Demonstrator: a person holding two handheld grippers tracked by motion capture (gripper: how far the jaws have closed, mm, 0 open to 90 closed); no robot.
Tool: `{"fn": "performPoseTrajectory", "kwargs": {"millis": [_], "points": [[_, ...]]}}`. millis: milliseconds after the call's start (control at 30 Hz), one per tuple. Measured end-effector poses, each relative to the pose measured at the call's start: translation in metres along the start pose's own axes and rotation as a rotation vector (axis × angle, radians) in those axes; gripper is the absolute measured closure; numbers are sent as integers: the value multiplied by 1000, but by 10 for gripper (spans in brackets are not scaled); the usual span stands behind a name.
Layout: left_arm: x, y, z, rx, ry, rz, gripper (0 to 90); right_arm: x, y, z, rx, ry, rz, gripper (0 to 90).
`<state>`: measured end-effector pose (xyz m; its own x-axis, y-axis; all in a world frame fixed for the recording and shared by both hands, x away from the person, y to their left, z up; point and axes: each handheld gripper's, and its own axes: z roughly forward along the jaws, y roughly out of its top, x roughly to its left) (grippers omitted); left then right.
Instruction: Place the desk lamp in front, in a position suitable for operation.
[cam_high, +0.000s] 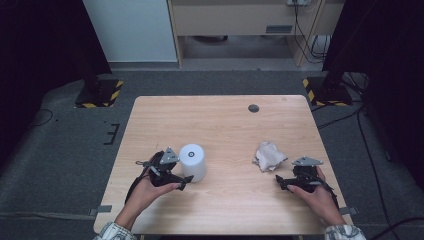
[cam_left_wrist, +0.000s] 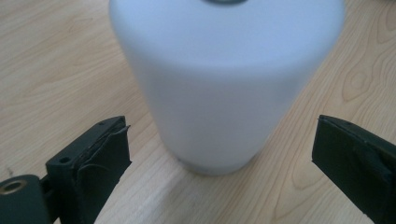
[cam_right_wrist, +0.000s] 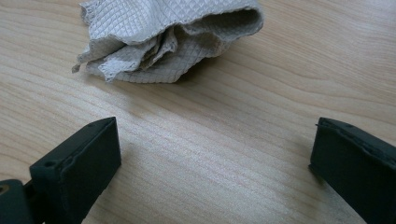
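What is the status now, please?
Left hand-held gripper open, at white cylinder, not touching. Right hand-held gripper open, short of crumpled cloth. Nothing between.

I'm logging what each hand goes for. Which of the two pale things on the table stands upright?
The white cylinder, standing on its base just ahead of the left gripper. The crumpled cloth lies in a heap.

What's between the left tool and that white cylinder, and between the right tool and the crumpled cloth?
Nothing visible. The left tool is open with the white cylinder straight ahead of its jaws, bare table between them. The right tool is open too, facing the crumpled cloth across bare wood.
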<state>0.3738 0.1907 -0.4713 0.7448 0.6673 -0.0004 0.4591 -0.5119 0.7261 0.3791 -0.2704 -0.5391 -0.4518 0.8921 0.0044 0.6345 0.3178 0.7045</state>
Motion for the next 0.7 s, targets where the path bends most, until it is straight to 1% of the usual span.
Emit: {"fn": "performPoseTrajectory", "kwargs": {"millis": [33,100,167,233,267,400,467,533,600,700], "points": [[-1,4,2,-1,6,-10,26,0,0,0,0,0,0,21],[-2,7,5,4,5,-16,26,0,0,0,1,0,-1,21],[-4,11,7,11,6,-7,26,0,0,0,1,-1,3,21],[-6,15,8,10,18,-5,17,1,0,0,1,-1,3,21],[-5,16,9,8,21,3,17,1,0,0,1,-1,4,21],[-1,22,12,3,21,6,27,1,0,0,3,0,7,21],[0,25,13,-14,26,9,38,1,0,0,2,-2,6,21],[1,28,13,-26,17,7,42,1,0,0,2,-2,6,21],[1,29,13,-26,13,11,63,1,0,0,2,-2,6,21],[3,31,13,-25,3,16,69,1,0,0,3,0,4,21]]}}
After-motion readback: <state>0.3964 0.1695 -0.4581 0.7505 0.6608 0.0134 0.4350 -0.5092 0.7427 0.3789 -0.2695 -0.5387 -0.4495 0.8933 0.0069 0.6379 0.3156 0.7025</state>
